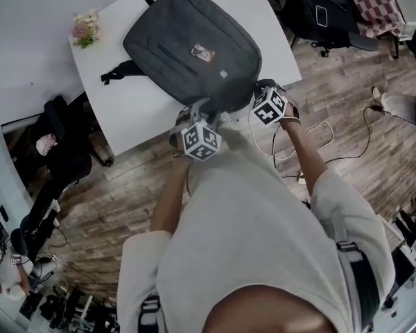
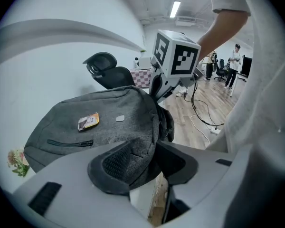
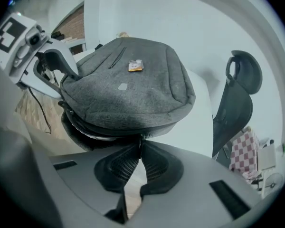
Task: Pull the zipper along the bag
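On the white table (image 1: 125, 116), close to its near edge and toward the near right corner, the grey bag (image 1: 187, 47) lies flat with its front panel up. On that panel sits a small orange-and-white label (image 1: 202, 51); its print is too small to read. Beside it, nearer the person, is a plain grey tab (image 1: 223, 74) with no legible writing, and a short pocket zipper (image 1: 168, 53) runs across the panel on the label's other side. The only bold marks in sight are the black-and-white squares on the grippers' cubes. The left gripper (image 2: 147, 167) is clamped on a fold of the bag's grey fabric at the near end, the cloth filling the space between its pads. The right gripper (image 3: 138, 151) has its jaws pinched almost together on the thin zipper pull (image 3: 140, 139) at the bag's edge, where the bag meets the table's rim. A black strap (image 1: 118, 70) trails from the bag's left side across the tabletop, and a small bunch of flowers (image 1: 85, 28) stands at the table's far left corner, well apart from the bag. A black office chair (image 3: 237, 103) stands beyond the table, and cables (image 1: 312, 134) loop on the wooden floor at the person's right. The person's pale shirt covers the lower part of the head view.
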Tool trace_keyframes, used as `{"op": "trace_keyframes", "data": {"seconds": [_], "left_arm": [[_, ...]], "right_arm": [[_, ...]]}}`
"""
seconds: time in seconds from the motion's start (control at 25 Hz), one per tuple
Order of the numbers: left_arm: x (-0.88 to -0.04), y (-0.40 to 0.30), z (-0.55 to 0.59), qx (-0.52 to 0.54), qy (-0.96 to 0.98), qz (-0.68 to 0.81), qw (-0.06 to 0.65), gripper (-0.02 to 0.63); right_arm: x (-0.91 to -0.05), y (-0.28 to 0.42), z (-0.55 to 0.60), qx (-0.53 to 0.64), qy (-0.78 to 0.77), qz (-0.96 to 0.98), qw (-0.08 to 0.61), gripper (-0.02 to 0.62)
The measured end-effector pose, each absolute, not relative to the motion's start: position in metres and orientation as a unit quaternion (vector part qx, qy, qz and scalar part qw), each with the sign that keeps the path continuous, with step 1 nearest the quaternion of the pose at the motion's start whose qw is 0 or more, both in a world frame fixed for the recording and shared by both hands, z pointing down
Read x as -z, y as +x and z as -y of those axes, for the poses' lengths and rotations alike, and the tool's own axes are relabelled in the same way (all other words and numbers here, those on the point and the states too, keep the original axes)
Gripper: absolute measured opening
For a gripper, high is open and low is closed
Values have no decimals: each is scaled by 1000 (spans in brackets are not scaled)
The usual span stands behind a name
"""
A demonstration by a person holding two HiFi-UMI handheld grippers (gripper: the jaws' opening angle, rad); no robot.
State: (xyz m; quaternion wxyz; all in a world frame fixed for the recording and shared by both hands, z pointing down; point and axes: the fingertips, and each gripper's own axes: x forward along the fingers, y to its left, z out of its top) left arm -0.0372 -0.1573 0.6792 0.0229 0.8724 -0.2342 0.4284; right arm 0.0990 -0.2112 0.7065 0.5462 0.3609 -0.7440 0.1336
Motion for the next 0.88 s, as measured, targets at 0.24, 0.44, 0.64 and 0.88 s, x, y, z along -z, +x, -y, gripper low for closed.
{"op": "trace_keyframes", "data": {"seconds": [0.24, 0.44, 0.64, 0.88], "left_arm": [[-661, -42, 155, -390, 880, 265, 54, 222], [-636, -54, 161, -340, 880, 322, 86, 220], [-594, -82, 190, -250, 869, 409, 121, 170], [-552, -132, 229, -185, 840, 498, 114, 91]], "right_arm": [[-692, 112, 209, -174, 414, 760, 470, 135], [-656, 107, 212, -193, 464, 782, 369, 120], [-608, 81, 236, -187, 491, 804, 278, 87], [-560, 50, 270, -151, 495, 827, 217, 34]]}}
